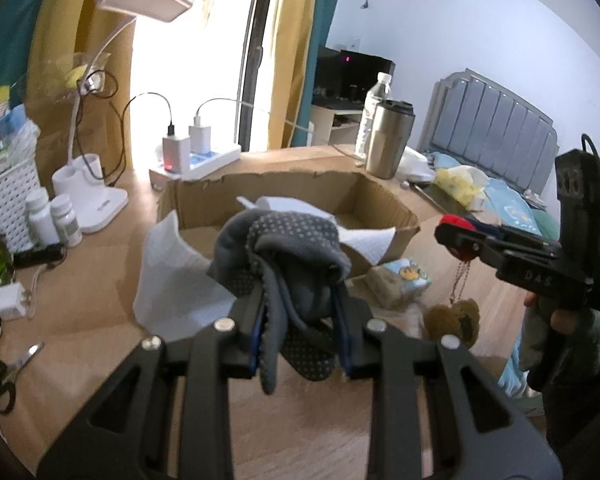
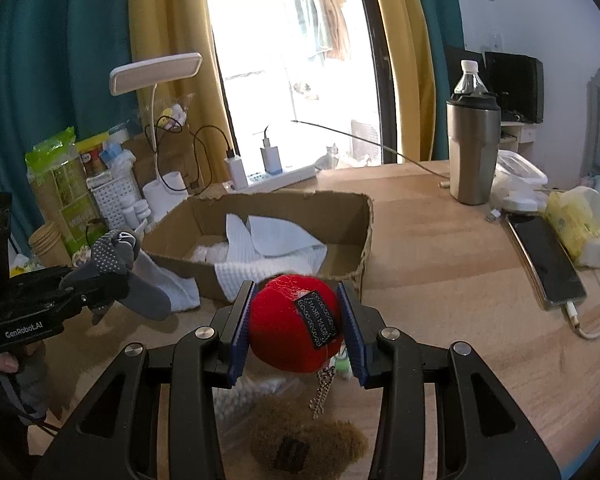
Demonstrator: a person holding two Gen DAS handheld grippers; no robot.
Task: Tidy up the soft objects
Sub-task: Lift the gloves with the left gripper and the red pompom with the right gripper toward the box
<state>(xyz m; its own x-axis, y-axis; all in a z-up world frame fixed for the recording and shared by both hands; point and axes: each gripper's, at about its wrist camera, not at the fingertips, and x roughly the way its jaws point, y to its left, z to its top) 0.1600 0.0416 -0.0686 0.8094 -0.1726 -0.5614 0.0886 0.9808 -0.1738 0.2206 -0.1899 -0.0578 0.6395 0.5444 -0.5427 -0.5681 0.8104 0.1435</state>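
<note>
Right, both tongs are loaded above the tabletop (image 2: 440,248). The left tongs (image 1: 298,344) are pinched nearly closed on a grey dotted sock (image 1: 284,252), bunched up just in front of the cardboard box (image 1: 388,204). The right tongs (image 2: 296,332) clamp a red plush ball (image 2: 288,328), its chain (image 2: 322,390) dangling over a brown fuzzy toy (image 2: 308,440). White cloth (image 2: 272,252) lies in the box.

Grey sock (image 1: 288,256) with dotted grip sole hangs bunched and folded, lifted off the wooden desk before the open cardboard box (image 1: 384,200). Red knitted ball (image 2: 290,330) bearing a black "HAND MADE" tag, chain dangling below, above the brown plush bear (image 2: 308,444). White towels (image 2: 272,248) lie crumpled in the box, one draped over its near wall.
</note>
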